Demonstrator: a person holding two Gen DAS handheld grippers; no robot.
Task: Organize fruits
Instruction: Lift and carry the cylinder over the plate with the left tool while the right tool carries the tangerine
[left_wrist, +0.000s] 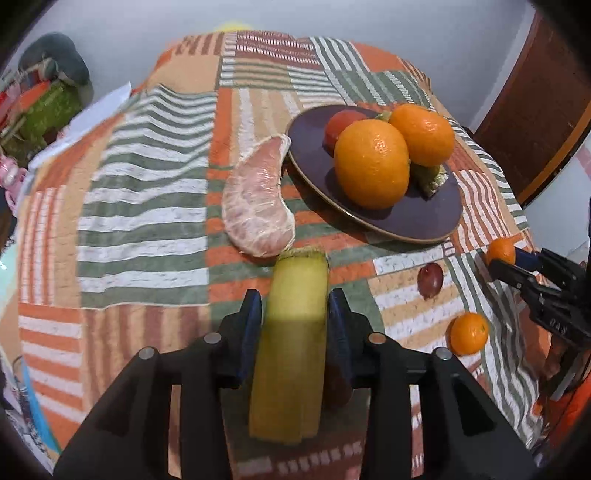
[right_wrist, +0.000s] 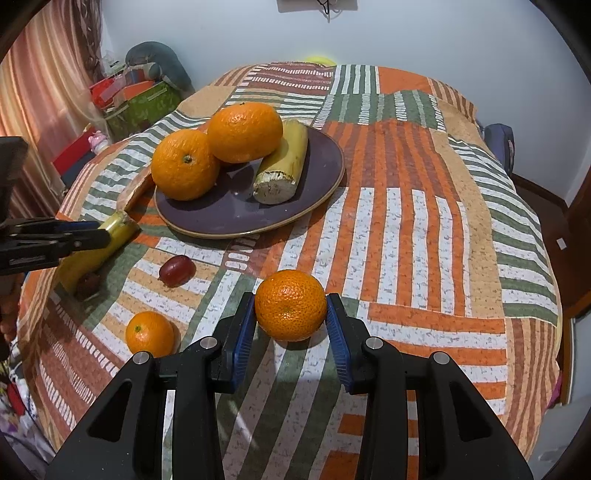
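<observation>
While both grippers carry fruit toward the plate (right_wrist: 325, 173), we note the left gripper (left_wrist: 293, 314) clamped on a banana piece (left_wrist: 295, 332), lifted near the bedspread's (right_wrist: 406, 229) front left edge. Our right gripper (right_wrist: 290, 314) pinches a mandarin (right_wrist: 290, 304) squarely between its pads, short of the plate. One small mandarin (right_wrist: 149, 333) and a grape (right_wrist: 176, 270) lie loose near the front edge.

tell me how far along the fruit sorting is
Done: two large oranges, a cut banana piece and a red fruit sit on the dark purple plate. In hand: left tongs grip a yellow banana piece; right tongs hold a small mandarin. Left: peeled pomelo segment, red grape, another small mandarin on the bedspread.
</observation>
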